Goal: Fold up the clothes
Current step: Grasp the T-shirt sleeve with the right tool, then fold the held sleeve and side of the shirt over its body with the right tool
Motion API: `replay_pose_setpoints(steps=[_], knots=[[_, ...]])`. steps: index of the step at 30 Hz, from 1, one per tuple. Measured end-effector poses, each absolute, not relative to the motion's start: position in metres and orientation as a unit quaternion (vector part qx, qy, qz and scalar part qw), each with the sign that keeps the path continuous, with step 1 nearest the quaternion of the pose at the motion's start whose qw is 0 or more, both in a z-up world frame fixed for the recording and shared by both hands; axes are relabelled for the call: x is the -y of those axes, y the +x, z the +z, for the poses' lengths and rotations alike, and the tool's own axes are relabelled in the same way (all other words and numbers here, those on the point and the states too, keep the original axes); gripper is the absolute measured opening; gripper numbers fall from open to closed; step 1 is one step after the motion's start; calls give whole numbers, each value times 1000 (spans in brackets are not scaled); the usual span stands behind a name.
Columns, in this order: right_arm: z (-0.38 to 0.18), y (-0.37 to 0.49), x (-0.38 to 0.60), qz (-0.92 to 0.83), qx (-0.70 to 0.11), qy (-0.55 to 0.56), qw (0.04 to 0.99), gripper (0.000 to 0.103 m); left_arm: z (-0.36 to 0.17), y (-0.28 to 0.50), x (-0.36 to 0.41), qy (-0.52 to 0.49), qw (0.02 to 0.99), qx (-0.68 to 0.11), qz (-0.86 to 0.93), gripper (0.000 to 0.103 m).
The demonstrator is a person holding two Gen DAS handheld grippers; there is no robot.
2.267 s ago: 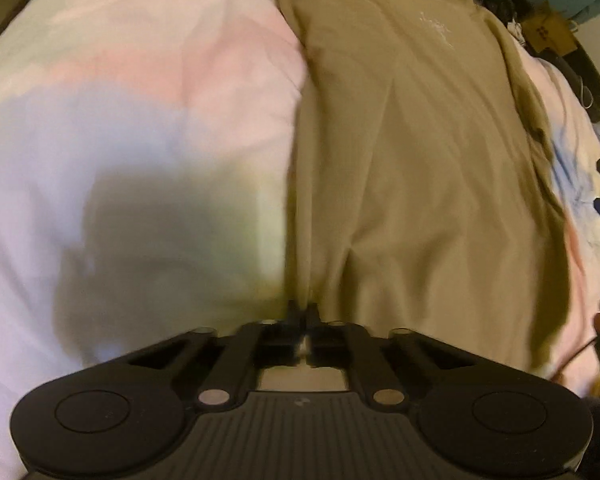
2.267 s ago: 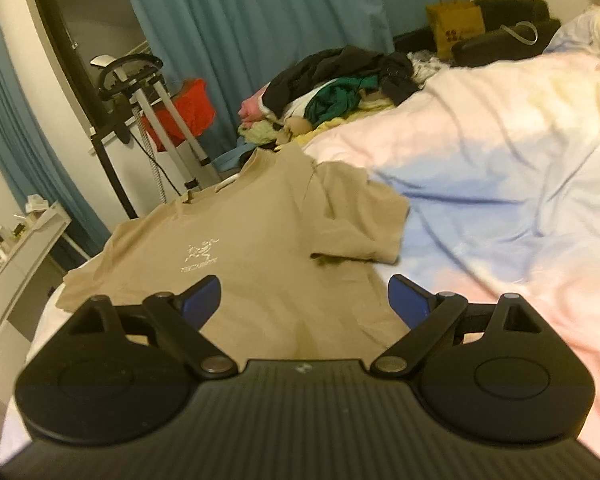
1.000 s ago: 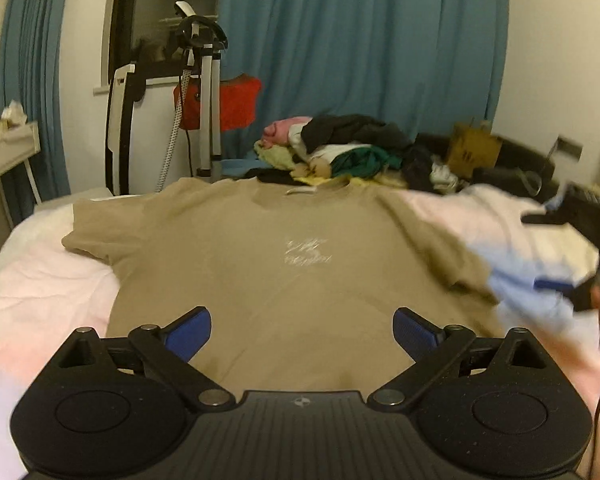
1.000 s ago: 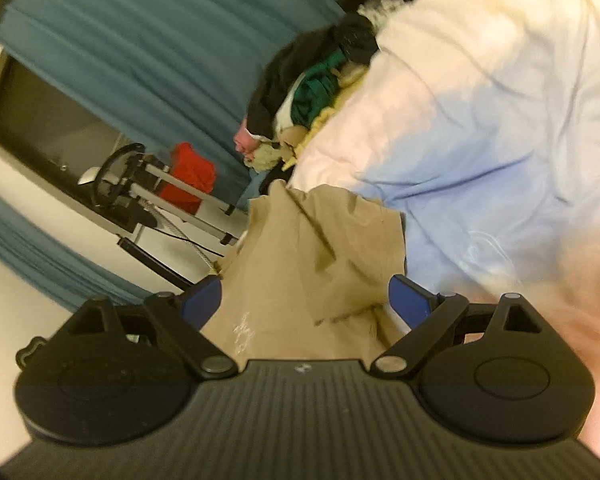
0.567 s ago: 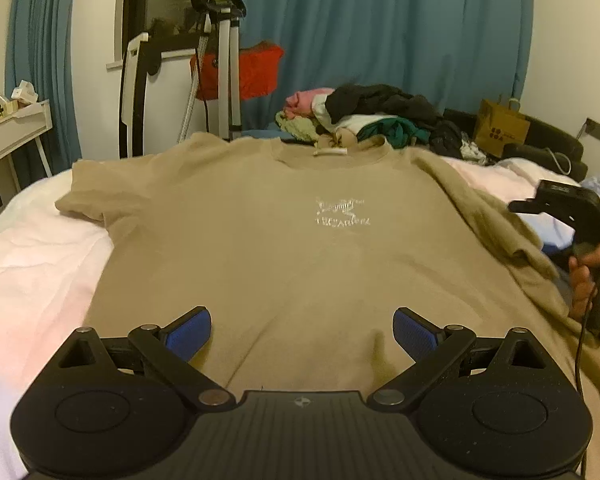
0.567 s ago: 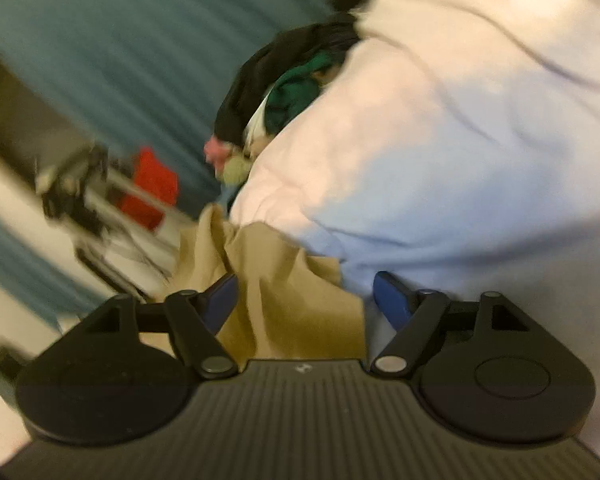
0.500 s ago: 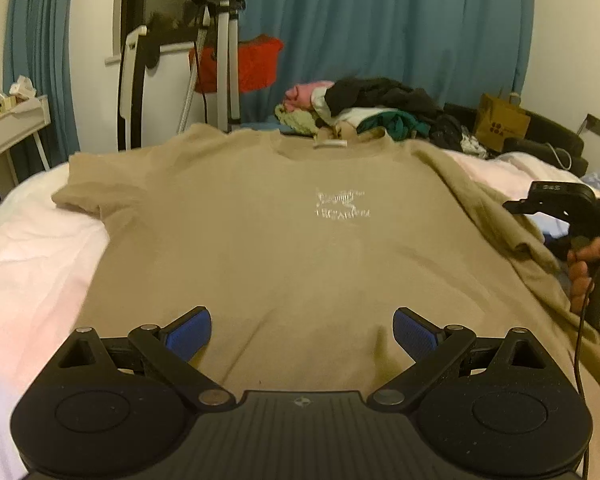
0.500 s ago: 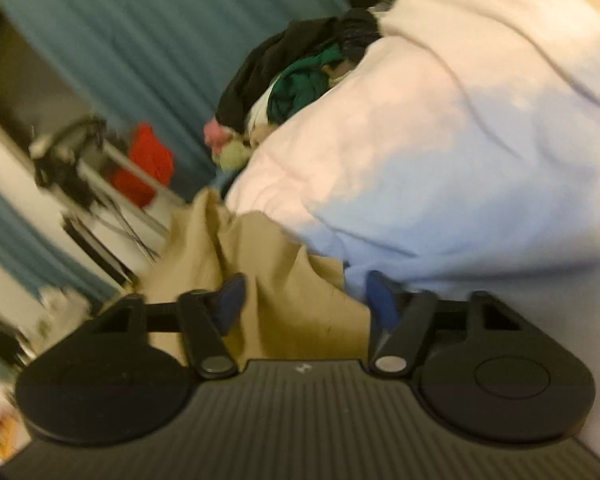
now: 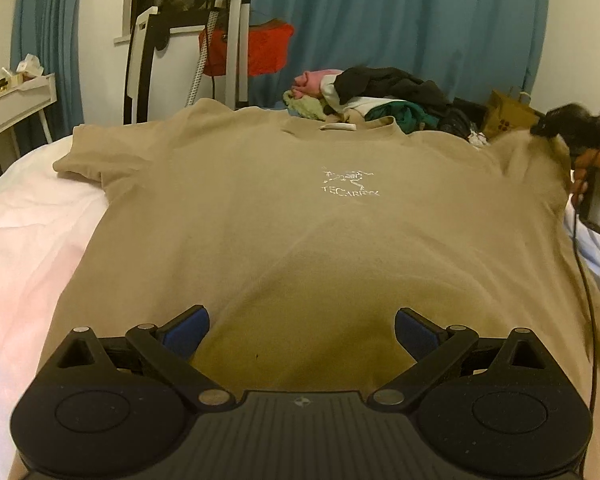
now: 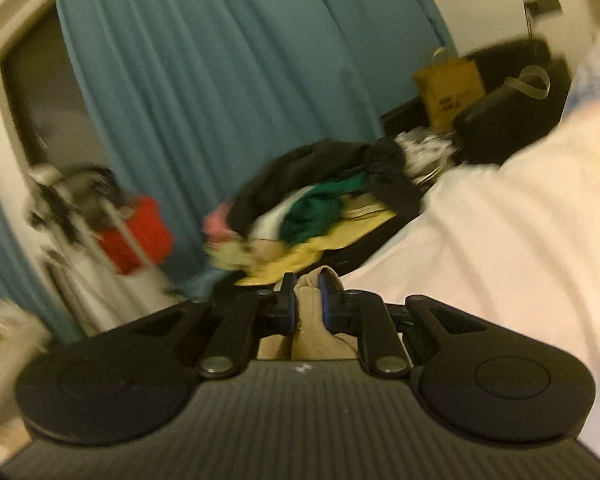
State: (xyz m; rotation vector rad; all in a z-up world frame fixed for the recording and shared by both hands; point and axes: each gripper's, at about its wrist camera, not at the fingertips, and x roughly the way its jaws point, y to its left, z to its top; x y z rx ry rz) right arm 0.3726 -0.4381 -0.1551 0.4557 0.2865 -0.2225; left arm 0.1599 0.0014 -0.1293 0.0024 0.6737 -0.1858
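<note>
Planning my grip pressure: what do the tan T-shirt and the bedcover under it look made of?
The tan T-shirt looks like soft matte knit, probably cotton jersey: it drapes in shallow folds, with a pale chest print. The bedcover looks like smooth, padded woven fabric, white with pastel tints; the fibre is unclear. The right hand-held gripper is closing, with bunched shirt cloth between its jaws.

Blue curtains (image 9: 400,32), white walls (image 9: 104,8), white side table (image 9: 16,100), dim warm light

Tan T-shirts (image 9: 300,216): one lying out
Hand-held grippers: two showing
Clothes piles (image 9: 380,96): one sitting
Beds (image 9: 32,248): one
</note>
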Motion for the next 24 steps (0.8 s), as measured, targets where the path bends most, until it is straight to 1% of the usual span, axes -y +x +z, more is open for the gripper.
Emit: replay_pose_setpoints(steps=[4, 7, 9, 10, 11, 13, 15, 17, 20, 24], knots=[[-185, 397, 456, -128, -200, 202, 950, 15, -129, 161, -1, -7, 939, -334, -86, 101], [-197, 388, 459, -128, -195, 227, 945, 18, -129, 166, -1, -11, 940, -332, -82, 102], [-197, 375, 460, -139, -190, 247, 940, 27, -130, 169, -1, -9, 940, -331, -81, 102], [-196, 368, 461, -145, -187, 260, 936, 41, -130, 170, -1, -8, 940, -330, -80, 102], [-194, 358, 462, -148, -176, 280, 932, 63, -130, 170, -1, -9, 941, -330, -80, 102], [-191, 334, 463, -153, -145, 328, 921, 85, -129, 169, -2, -12, 941, -328, -81, 102], [-191, 307, 462, -148, -117, 382, 905, 85, -126, 166, -5, -18, 942, -325, -82, 102], [-199, 286, 458, -142, -112, 444, 878, 85, -123, 163, -9, -31, 941, -326, -83, 102], [-220, 263, 450, -123, -116, 513, 841, 85, -118, 155, -15, -45, 941, -326, -78, 102], [-244, 261, 442, -69, -140, 560, 813, 84, -113, 147, -22, -69, 938, -332, -75, 102]])
